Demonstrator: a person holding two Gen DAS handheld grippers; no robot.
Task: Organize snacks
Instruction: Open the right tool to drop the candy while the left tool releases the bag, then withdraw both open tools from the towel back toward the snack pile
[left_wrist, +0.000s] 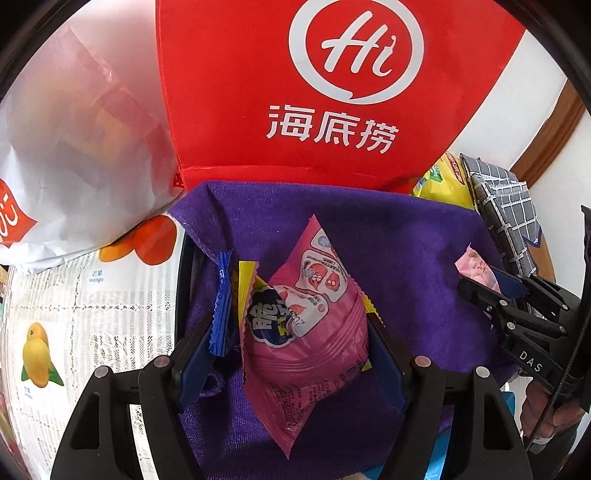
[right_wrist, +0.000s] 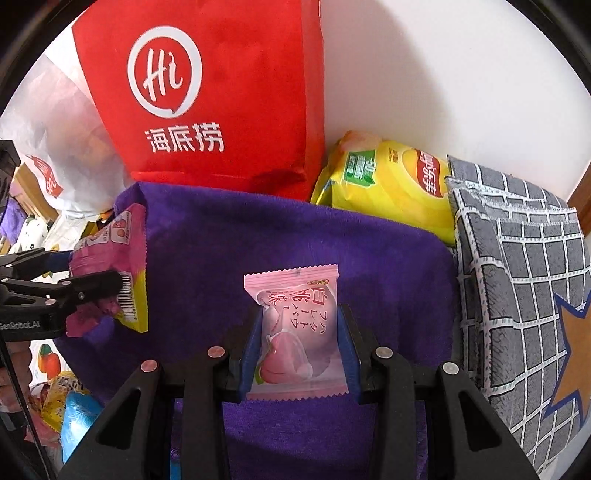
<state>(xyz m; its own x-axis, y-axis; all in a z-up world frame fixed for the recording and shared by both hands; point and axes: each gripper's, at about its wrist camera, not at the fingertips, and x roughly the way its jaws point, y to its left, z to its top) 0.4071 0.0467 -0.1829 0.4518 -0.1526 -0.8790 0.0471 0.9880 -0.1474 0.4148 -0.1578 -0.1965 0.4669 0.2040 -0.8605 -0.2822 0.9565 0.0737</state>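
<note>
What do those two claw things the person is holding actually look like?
Both are matte black plastic. The left gripper and right gripper each have two angular arms with triangular cut-outs and silver round rivets, ending in flat blue finger pads. White lettering marks their sides: "DAS" on the right one, "GenRobot.AI" on the left. A thin black cable runs beside the right one, where a bare hand shows.

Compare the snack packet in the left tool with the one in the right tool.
The left tool holds a hot-pink packet with yellow edges, tilted; the right tool holds a pale pink packet, upright and squarer. The hot-pink packet looks bigger and puffier. Both are sealed, gripped by their sides, above the purple cloth.
</note>
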